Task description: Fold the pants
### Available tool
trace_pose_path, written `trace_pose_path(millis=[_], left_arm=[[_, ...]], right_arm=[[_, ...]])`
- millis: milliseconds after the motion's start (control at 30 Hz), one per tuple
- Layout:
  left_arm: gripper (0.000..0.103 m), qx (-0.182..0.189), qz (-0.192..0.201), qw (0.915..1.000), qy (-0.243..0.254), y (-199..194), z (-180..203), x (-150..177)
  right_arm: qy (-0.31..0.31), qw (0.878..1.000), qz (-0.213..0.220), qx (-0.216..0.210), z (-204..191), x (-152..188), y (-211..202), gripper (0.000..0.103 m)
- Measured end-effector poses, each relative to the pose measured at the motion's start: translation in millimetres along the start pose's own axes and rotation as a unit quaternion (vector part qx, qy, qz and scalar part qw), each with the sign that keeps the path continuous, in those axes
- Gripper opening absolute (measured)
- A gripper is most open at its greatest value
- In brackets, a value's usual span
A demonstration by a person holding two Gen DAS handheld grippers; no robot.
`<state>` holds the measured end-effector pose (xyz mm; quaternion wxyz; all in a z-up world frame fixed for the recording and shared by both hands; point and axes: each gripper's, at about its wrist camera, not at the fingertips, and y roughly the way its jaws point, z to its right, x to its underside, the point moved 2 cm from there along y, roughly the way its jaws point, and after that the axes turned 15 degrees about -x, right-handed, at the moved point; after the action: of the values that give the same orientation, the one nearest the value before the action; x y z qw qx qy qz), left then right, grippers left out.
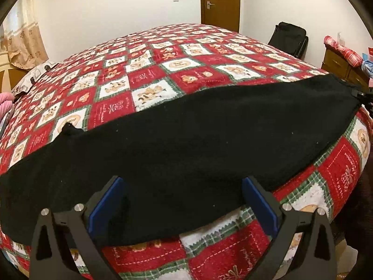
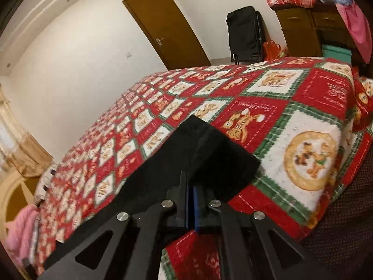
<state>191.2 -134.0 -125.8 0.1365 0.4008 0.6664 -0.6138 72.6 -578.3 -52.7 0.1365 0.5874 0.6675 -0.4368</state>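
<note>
1. The black pants (image 1: 186,144) lie as a long dark band across the near edge of the bed (image 1: 163,70), running from the lower left of the left wrist view up to the right edge of that frame. The garment looks already doubled lengthwise, leg on leg, so the step in hand is probably the crosswise fold.

2. The left hand-held gripper (image 1: 184,200) stands wide, its blue pads (image 1: 105,205) straddling the near hem of the cloth at the bottom centre of the frame. Nothing is pinched there. Before it closes, it should sink until one pad slips under every layer; a grab on the top layer alone would peel the legs apart.

3. The right hand-held gripper (image 2: 192,200) is closed narrow at the bottom centre of its own view. The end of the pants (image 2: 209,154) lies just ahead of it, reaching towards the middle of the frame. A fold of black cloth seems to run into the pads, but dark fabric against dark fingers makes the grip hard to confirm.

4. To fold well, both hands should hold matching corners of one end, lift only enough to clear the quilt, and carry that end along the band's length.

5. Lay it edge on edge, and release only once the cloth rests flat.

6. The fleece-like fabric probably clings to the quilt, so dragging may bunch it.
</note>
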Motion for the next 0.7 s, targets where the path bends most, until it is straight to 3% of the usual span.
trace_pose_path(millis=[167,267,367,433,500,567,633,700], left_arm=[[0.103,0.004,0.014,0.9999,-0.002,-8.1,-4.1,-6.5],[0.103,0.001,0.014,0.9999,0.001,-6.5,-4.1,-7.8],[0.103,-0.011,0.012,0.9999,0.003,-4.4,-7.8,-5.2],[0.103,-0.013,0.011,0.9998,-0.004,-3.7,-15.8,-3.8],[0.103,-0.016,0.009,0.9998,-0.012,-1.8,-22.2,-3.9],[0.103,-0.017,0.009,0.9997,-0.017,1.1,-24.9,-6.0],[0.103,-0.014,0.008,0.9996,-0.022,4.4,-22.8,-8.1],[0.103,-0.005,0.005,0.9998,-0.020,6.2,-17.7,-7.1]], right_arm=[[0.053,0.999,-0.010,-0.003,24.3,3.2,-5.3,0.003],[0.039,0.999,-0.009,-0.010,25.2,4.3,-0.4,0.003],[0.091,0.995,-0.005,-0.032,33.5,0.0,-8.4,0.004],[0.129,0.991,0.042,-0.017,38.7,-1.4,-32.8,0.006],[0.091,0.993,0.071,0.008,24.2,-0.3,-49.7,0.010],[0.006,0.997,0.074,0.015,-13.7,9.5,-52.7,0.010],[-0.096,0.995,0.021,-0.007,-60.6,25.8,-32.8,0.010],[-0.157,0.986,-0.029,-0.045,-100.4,49.2,-7.7,0.010]])
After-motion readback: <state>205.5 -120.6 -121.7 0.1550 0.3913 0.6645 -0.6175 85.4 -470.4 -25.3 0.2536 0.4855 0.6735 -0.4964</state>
